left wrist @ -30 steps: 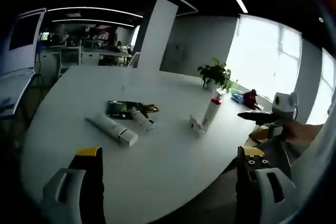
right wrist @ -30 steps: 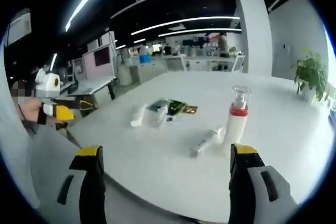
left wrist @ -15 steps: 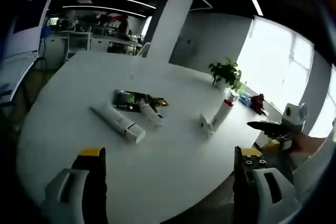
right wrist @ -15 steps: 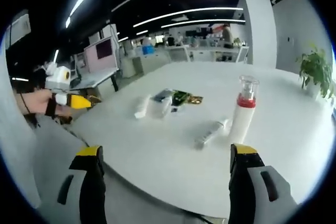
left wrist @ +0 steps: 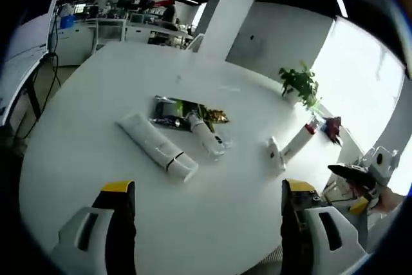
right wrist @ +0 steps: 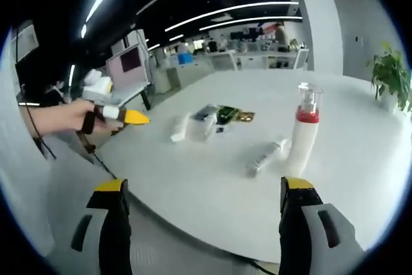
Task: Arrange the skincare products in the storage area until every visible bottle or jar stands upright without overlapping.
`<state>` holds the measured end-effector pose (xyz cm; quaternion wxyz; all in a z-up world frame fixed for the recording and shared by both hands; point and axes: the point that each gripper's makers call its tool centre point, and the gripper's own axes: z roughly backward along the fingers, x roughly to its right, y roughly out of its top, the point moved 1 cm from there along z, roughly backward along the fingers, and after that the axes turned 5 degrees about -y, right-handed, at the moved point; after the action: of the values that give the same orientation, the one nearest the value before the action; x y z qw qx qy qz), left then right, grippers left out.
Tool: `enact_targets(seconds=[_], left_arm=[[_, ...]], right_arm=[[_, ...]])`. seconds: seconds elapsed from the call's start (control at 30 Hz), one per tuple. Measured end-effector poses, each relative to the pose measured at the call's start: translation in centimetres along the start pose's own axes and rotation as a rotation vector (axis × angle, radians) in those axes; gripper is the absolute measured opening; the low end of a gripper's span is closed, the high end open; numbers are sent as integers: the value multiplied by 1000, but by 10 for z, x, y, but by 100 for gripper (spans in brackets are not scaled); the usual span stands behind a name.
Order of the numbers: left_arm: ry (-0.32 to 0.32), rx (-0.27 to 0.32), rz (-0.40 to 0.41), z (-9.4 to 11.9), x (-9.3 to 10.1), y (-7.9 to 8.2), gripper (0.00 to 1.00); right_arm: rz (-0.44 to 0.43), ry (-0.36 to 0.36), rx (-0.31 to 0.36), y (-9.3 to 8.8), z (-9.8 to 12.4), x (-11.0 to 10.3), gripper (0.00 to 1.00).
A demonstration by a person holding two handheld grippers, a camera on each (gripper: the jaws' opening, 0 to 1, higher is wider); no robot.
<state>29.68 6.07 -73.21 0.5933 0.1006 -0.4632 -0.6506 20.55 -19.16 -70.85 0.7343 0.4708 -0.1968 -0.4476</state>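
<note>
On the round white table (left wrist: 96, 159) lie a large white tube (left wrist: 156, 146), a smaller white tube (left wrist: 206, 136) and a dark sachet (left wrist: 177, 110). A white pump bottle with a red band (right wrist: 303, 129) stands upright, also seen further off (left wrist: 300, 140). Beside it lies a small white tube (right wrist: 264, 156) (left wrist: 273, 153). The tubes and sachet also show near the table's middle (right wrist: 201, 123). My left gripper (left wrist: 205, 223) is open above the near table edge. My right gripper (right wrist: 201, 220) is open, short of the table. The left gripper (right wrist: 119, 116) shows again at the left, held by a hand.
A potted plant (left wrist: 300, 85) (right wrist: 391, 79) stands at the table's far side. Small coloured items (left wrist: 333, 128) lie near the bottle at the table edge. The right gripper (left wrist: 360, 175) enters at the lower right. Desks and monitors (right wrist: 125, 69) fill the office behind.
Both cameras have moved forward and tilted down toward the table, so the products look closer. In the right gripper view the left gripper has come in further from the left.
</note>
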Motion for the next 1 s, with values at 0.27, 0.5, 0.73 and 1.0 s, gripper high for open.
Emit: enact_targets(seconds=[0.27, 0.5, 0.73, 1.0], left_arm=[[54, -82, 45, -22, -4, -3, 85], [102, -118, 87, -35, -19, 0, 82], [160, -170, 129, -48, -33, 8, 77], [234, -219, 143, -67, -47, 14, 74]], right_arm=[[-28, 18, 0, 0, 0, 1, 95], [-53, 24, -5, -2, 1, 1, 93], [-76, 24, -1, -2, 1, 2, 92], [-103, 21, -1, -2, 1, 5, 89]])
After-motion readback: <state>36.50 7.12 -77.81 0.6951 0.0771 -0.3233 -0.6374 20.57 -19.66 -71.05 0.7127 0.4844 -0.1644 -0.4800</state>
